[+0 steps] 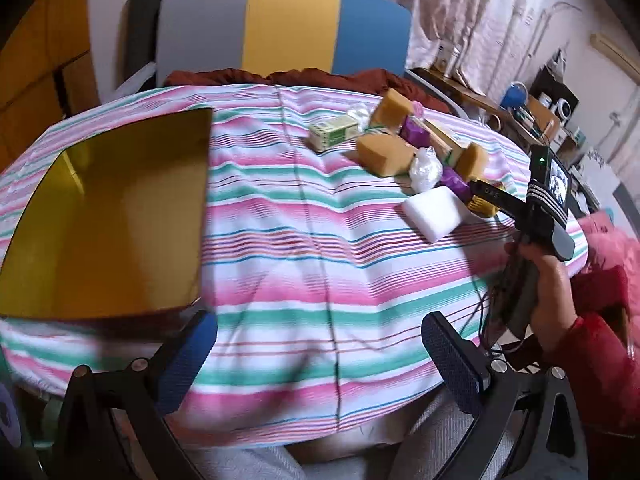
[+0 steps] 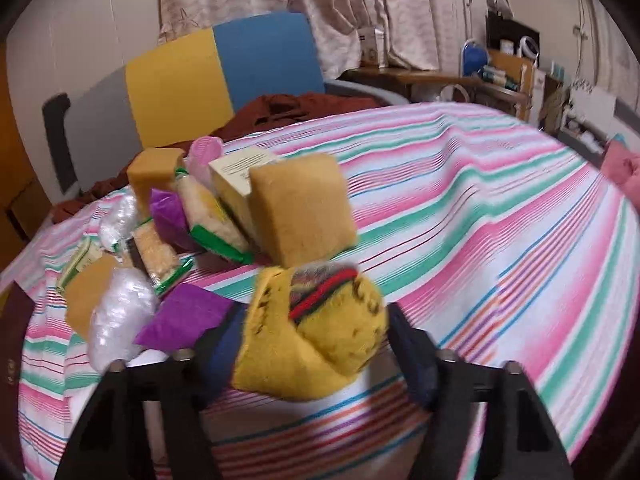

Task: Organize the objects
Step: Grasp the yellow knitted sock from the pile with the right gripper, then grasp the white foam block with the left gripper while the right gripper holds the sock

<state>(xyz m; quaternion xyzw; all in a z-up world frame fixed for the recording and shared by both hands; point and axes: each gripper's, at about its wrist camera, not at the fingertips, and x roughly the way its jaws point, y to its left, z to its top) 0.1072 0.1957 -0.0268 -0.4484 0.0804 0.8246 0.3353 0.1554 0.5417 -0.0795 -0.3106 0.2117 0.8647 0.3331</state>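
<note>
A heap of small objects lies on the striped tablecloth (image 1: 280, 248): tan sponges (image 1: 386, 154), purple packets (image 1: 416, 130), a green-and-white box (image 1: 334, 132), a clear bag (image 1: 426, 168) and a white foam block (image 1: 434, 214). My left gripper (image 1: 320, 344) is open and empty over the near cloth. My right gripper (image 2: 316, 332) is shut on a rolled yellow sock (image 2: 316, 328) at the heap's right edge; it also shows in the left wrist view (image 1: 484, 196). A tan sponge (image 2: 304, 216) stands just behind the sock.
A flat golden-yellow tray (image 1: 116, 216) lies on the table's left part. A grey, yellow and blue chair back (image 1: 288, 24) stands behind the table with a brown cloth (image 1: 280, 78) on it. A cluttered shelf (image 1: 536, 112) is at the far right.
</note>
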